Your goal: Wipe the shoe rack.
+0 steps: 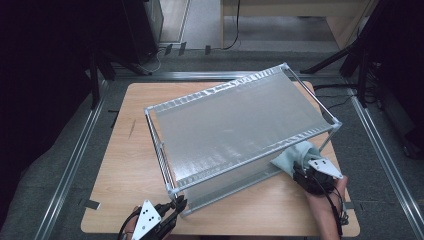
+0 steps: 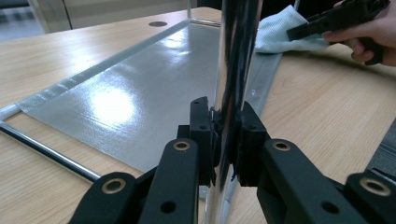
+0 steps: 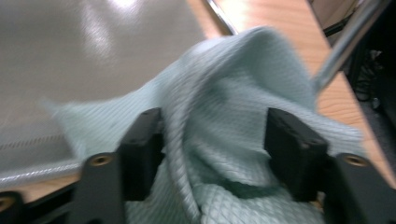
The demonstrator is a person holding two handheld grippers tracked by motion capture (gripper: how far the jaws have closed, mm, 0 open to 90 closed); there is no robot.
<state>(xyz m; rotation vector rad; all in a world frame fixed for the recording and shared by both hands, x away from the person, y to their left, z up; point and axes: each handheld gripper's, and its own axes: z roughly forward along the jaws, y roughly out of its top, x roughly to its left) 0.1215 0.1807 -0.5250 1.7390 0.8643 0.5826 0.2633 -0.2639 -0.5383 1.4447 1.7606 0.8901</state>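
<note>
A chrome wire rack [image 1: 235, 125] with grey shelf liners stands slantwise on the wooden table [image 1: 127, 150]. My left gripper [image 1: 176, 204] is at the rack's near corner, shut on the upright chrome post [image 2: 236, 56]; the pads [image 2: 201, 126] press it from both sides. A pale green cloth [image 1: 295, 155] lies bunched at the right end of the lower shelf [image 2: 130, 93]. My right gripper [image 1: 301, 172] is at the cloth, with its jaws wide apart. In the right gripper view the cloth [image 3: 224, 102] rises loosely between the fingers [image 3: 142, 140]. The left gripper view shows the right gripper [image 2: 327, 21] at the cloth [image 2: 280, 28].
The rack covers most of the table, leaving bare strips of wood at the left and along the near edge. Metal floor rails [image 1: 75, 155] run along both sides of the table. Dark stands and cables [image 1: 350, 60] are behind it.
</note>
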